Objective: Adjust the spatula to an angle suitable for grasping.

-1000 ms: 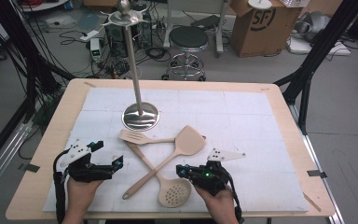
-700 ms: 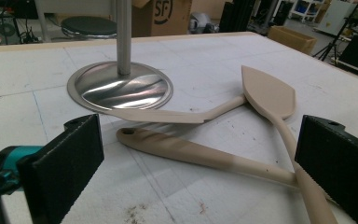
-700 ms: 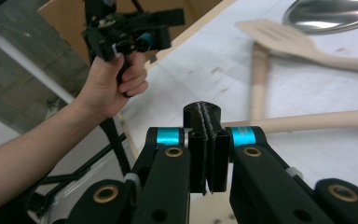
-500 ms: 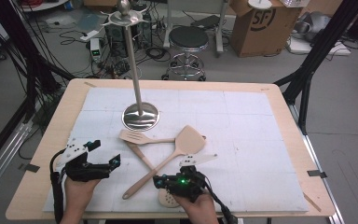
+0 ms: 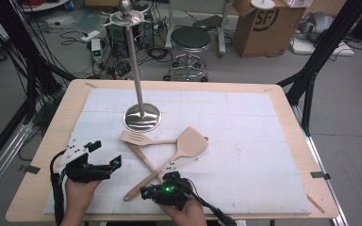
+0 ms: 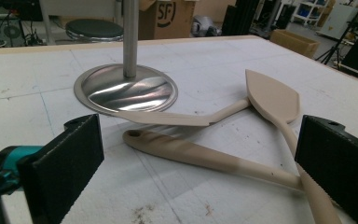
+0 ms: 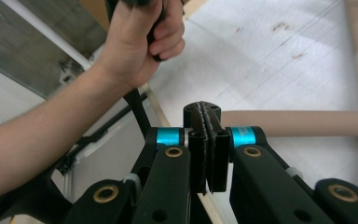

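Note:
Three beige utensils lie crossed on the white mat: a slotted turner (image 5: 136, 138), a solid spatula (image 5: 192, 141) (image 6: 272, 95), and a long handle (image 5: 141, 157) (image 6: 200, 156) running under them. My left gripper (image 5: 106, 154) (image 6: 199, 135) rests left of them, open, with its pads (image 6: 67, 163) wide apart and framing the crossed handles. My right gripper (image 5: 144, 192) (image 7: 205, 121) sits at the front edge pointing left, shut with nothing between its jaws. A beige handle (image 7: 298, 123) lies just beyond its tips.
A metal stand (image 5: 142, 117) (image 6: 126, 88) with a tall pole rises behind the utensils. The other hand (image 7: 140, 42) grips its gripper, to the upper left in the right gripper view. The table's front edge (image 5: 122, 217) is close under both hands.
My right gripper has slid left along the front edge and now covers the slotted spoon head it was beside. The left gripper has stayed put.

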The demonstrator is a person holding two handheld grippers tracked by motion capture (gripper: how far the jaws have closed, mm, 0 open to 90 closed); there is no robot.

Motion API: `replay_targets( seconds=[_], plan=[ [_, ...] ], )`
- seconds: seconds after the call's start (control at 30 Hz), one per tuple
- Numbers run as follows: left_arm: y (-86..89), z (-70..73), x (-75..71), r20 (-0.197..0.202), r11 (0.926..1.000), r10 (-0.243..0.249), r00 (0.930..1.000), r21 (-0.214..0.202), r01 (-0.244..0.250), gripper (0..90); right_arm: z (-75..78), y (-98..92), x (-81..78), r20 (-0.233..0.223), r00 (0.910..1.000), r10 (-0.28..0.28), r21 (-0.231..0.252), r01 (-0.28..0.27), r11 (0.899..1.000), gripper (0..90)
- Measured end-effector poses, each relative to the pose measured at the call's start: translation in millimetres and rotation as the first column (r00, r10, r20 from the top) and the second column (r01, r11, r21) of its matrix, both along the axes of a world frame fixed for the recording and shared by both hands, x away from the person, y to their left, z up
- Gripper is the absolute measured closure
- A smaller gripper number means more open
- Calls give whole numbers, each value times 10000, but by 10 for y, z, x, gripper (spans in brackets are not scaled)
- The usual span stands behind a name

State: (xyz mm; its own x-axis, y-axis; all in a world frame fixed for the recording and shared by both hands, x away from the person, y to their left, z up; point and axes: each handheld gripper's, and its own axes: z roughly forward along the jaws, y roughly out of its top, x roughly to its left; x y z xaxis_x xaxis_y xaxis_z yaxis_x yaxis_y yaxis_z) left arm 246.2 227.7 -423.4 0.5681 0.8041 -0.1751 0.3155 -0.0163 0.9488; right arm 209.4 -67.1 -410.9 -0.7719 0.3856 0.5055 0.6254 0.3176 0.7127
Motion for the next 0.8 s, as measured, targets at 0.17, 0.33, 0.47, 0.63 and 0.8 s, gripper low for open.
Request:
replay_targets(
  seconds=[0.17,0.33,0.47,0.63,0.8],
  plan=[
    [12,1,4,-8,10000,56,10000,-49,-56,16,-23,117,-79,-139,9999,44,-200,-47,9998,900],
    [21,6,-3,25,10000,70,10000,-56,-70,16,-129,252,-153,-400,9992,16,-244,-26,9997,900],
    [19,8,-7,49,9999,21,10000,-126,-21,17,-207,342,-181,-548,9985,-89,-460,64,9989,900],
    [18,12,-13,87,9999,10,10000,-157,-9,17,-305,451,-192,-694,9976,-8,-689,-39,9976,900],
    [36,14,-15,104,9998,32,9999,-171,-31,17,-400,552,-173,-943,9955,-73,-1301,-51,9915,900]
  ],
)
